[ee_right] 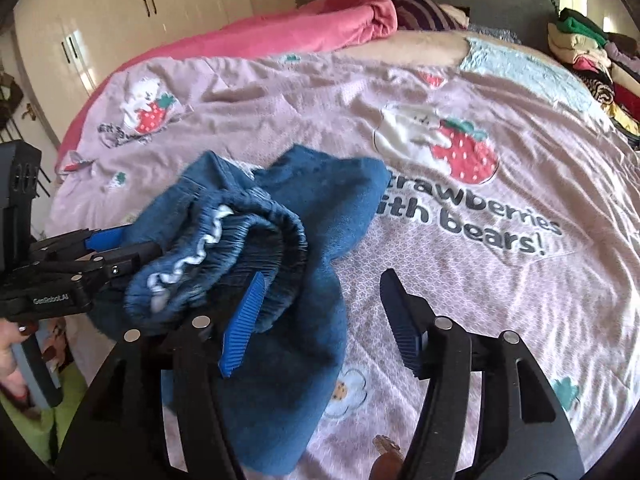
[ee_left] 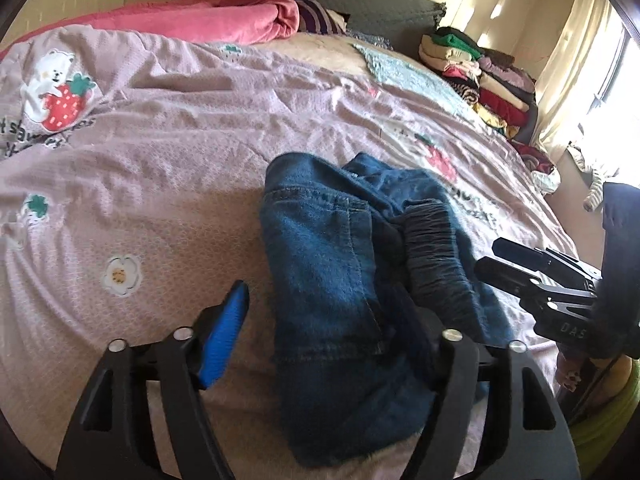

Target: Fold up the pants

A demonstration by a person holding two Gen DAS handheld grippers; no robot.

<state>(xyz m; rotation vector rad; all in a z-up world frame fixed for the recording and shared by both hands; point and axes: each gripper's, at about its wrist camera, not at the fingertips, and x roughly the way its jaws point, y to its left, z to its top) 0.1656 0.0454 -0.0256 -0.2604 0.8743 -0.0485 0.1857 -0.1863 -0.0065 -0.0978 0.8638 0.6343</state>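
left tool: the left tool stands open over the near end of the pants. the blue pad on one finger is bare and off the cloth; the other finger is lost under a denim fold, so whether it touches there i cannot tell. nothing looks pinched.
right tool: the right tool is open too. one blue pad lies against the elastic waistband; the other finger hangs over bare cover. no grip on the cloth.
why so: both tools spread wide and set at the same end of the garment read as a let-go or a fresh reach, each hand taking one side of the waist so the fold comes out even. that is a guess.
pants: a blue denim heap on the bed, near its front edge, between the two tools. the waistband is bunched and turned up, showing a white wavy trim; a leg part lies beyond it.
progress: rumpled, not flat; folding looks barely begun or needs a redo.
next need: spread it flat first, then pinch the waist corners.
cover: the pink cover with strawberries and bears gives a wide soft bed, but it is wrinkled, so the cloth may drag.
farther: a pink blanket is at the head end and a stack of folded clothes at the far side, likely where done items go.
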